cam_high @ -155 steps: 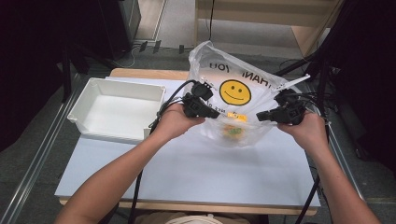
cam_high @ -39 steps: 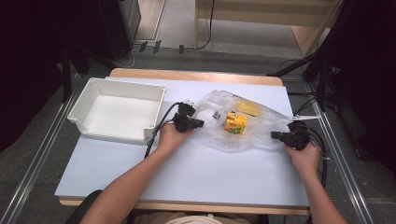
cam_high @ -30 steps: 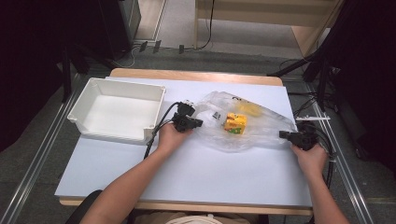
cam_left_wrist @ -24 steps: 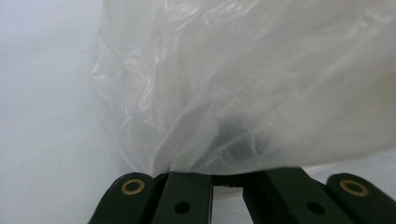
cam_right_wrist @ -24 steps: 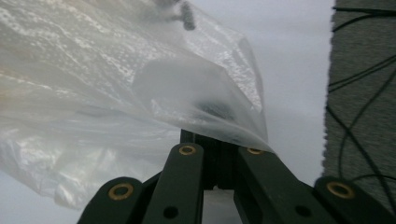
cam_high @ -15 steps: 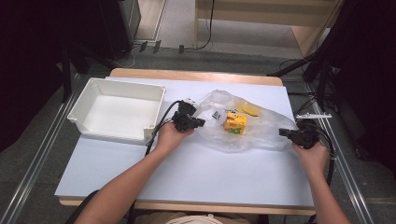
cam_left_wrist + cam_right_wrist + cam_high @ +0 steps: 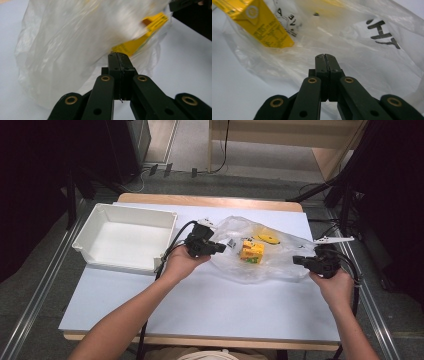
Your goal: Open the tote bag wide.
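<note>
High view showed the table (image 7: 200,310) bare nearside of both hands. A white bin (image 7: 125,237) sat left of the left hand-held gripper (image 7: 220,248). Between it and the right hand-held gripper (image 7: 298,260) lay the plastic bag (image 7: 280,255), each pinching an edge with jaws closed; a yellow box (image 7: 251,251) lay inside.

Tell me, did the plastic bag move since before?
Yes. The plastic bag was held up above the table earlier; now it lies flat on it, right of the white bin.
</note>
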{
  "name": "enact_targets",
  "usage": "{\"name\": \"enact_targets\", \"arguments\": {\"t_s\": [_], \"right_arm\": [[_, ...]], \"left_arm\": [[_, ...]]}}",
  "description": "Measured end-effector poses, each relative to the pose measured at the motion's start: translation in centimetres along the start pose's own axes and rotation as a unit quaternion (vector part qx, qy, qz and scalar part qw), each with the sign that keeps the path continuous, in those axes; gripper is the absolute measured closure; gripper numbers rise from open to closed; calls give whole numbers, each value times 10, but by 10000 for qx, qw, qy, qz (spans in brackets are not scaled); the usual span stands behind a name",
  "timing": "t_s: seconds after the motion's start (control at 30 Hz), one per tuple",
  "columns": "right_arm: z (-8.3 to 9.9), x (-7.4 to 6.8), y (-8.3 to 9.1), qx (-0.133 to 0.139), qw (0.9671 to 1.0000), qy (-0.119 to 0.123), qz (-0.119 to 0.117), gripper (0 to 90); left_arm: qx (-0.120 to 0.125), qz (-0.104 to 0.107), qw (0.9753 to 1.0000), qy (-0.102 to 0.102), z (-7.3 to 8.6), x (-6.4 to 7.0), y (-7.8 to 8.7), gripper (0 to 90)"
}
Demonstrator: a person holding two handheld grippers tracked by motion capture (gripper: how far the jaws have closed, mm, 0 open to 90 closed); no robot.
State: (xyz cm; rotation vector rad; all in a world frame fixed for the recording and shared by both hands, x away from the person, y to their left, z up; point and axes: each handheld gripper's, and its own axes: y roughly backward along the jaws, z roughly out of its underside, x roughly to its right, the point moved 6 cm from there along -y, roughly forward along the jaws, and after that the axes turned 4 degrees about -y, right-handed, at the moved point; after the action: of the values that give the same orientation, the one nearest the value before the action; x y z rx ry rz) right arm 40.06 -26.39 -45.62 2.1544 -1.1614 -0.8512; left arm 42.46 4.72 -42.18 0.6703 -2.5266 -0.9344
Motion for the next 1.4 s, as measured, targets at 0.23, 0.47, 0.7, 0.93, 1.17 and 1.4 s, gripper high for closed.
{"name": "enact_targets", "arguments": {"t_s": [0.23, 0.47, 0.7, 0.93, 1.17, 1.4], "right_arm": [[-13, -18, 7, -81, 9998, 151, -119, 900], [-27, -35, 1, -104, 9990, 321, -299, 900], [-38, -44, -8, -89, 9984, 396, -391, 900], [-41, -41, -15, -101, 9983, 428, -392, 900], [-38, -30, -24, -111, 9989, 294, -334, 900], [-35, -22, -33, -181, 9993, 181, -259, 900]], "left_arm": [[31, 244, 9994, -241, -29, 22, 7, 900], [117, 292, 9984, -474, -66, 26, 13, 900], [139, 35, 9993, -347, -83, -3, -3, 900], [-16, -71, 9998, -196, -76, -23, -26, 900], [-89, -158, 9996, -197, -67, -33, -45, 900], [-125, -229, 9996, -85, -57, -48, -58, 900]]}}
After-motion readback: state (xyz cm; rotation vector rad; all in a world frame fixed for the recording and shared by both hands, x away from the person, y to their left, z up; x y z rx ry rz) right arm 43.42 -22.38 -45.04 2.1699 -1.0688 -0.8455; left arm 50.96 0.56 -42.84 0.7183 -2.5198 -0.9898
